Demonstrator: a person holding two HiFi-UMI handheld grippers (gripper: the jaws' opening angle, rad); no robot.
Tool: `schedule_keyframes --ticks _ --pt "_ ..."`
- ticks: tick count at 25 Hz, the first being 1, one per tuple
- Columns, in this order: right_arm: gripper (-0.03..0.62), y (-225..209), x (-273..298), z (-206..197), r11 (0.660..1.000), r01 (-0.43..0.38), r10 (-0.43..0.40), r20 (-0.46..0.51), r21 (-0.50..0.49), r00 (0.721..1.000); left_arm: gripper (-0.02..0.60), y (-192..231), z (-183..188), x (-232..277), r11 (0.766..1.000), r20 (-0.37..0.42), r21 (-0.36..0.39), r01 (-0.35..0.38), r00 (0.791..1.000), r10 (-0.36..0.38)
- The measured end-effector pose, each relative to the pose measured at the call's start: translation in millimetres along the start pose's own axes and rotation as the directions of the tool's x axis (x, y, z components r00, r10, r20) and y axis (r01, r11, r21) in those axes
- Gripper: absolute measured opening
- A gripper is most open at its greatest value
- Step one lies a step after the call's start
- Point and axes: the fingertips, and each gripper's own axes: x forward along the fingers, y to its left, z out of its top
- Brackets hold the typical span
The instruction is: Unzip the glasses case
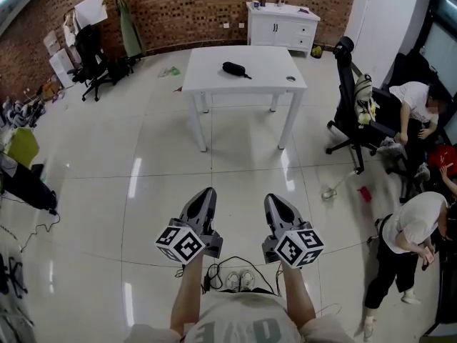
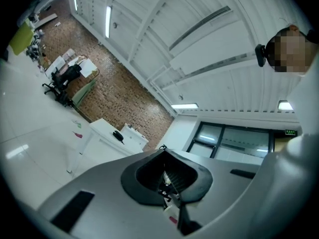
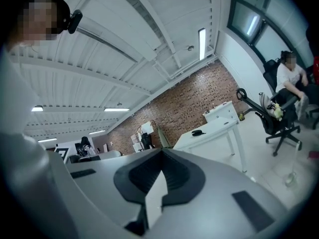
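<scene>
Glasses case (image 1: 235, 68) on white table (image 1: 268, 66)

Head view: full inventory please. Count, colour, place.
glasses case: 1, black, on the table, near its middle
table: 1, white, mid-floor ahead
small round thing: 1, dark, table's right edge; unidentifiable
cabinet: 1, white, against the brick wall
office chair: 1, black, right of the table
second office chair: 1, black, back left
bystanders: at least 2, white tops, right edge
left gripper: 1, grey, bottom centre, shut, empty
right gripper: 1, grey, beside it, shut, empty
</scene>
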Motion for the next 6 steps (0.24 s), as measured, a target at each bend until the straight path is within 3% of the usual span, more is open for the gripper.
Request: schedule_keyframes --ticks 6 --pt "0.000 24 -12 -18 1.000 0.010 -0.010 0.019 -0.014 1.000 -0.002 4 2 -26 1.000 0.013 0.020 0.005 1.000 -0.005"
